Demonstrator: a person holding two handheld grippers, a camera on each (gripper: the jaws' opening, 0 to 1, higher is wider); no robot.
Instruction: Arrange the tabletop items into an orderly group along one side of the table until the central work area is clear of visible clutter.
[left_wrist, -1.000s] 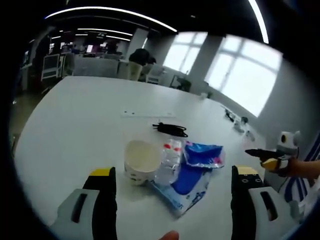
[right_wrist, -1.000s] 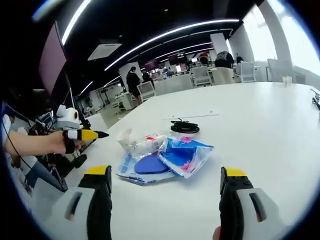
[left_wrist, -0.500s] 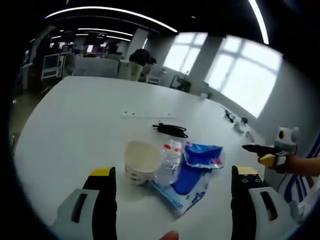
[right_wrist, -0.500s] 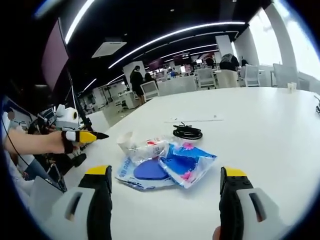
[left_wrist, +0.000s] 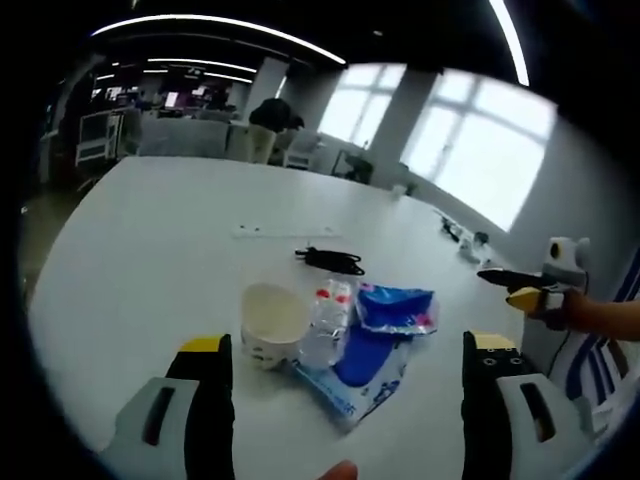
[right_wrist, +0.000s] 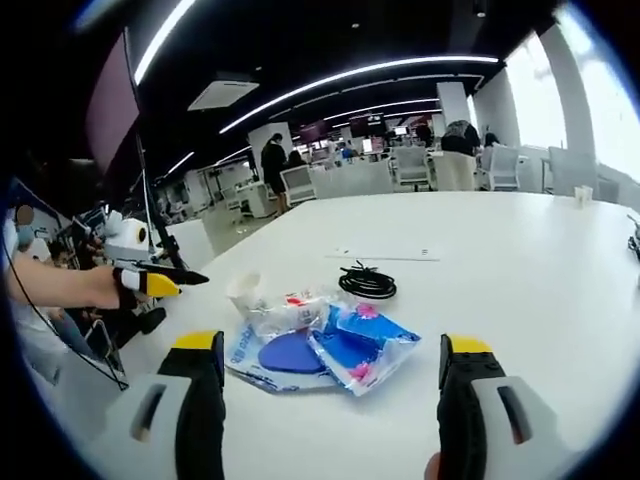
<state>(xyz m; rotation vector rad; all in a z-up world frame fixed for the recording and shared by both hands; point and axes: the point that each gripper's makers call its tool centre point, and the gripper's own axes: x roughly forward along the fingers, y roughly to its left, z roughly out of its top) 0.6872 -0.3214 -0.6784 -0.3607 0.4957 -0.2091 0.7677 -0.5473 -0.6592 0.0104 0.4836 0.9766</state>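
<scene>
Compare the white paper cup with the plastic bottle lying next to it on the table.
The paper cup is opaque white; the plastic bottle is clear, with a red-and-white label. The cup is short and wide with an open mouth tipped toward the left gripper view; the bottle is longer, narrower and looks crumpled. The bottle lies on its side against the blue packets; the cup sits at the pile's outer edge. Both rest on the white table, touching each other.

Bright daylight from the blown-out windows (left_wrist: 470, 150) and ceiling light strips (right_wrist: 330, 75) washes the white table (left_wrist: 150, 250). Fisheye bending and slight blur grow toward the edges
</scene>
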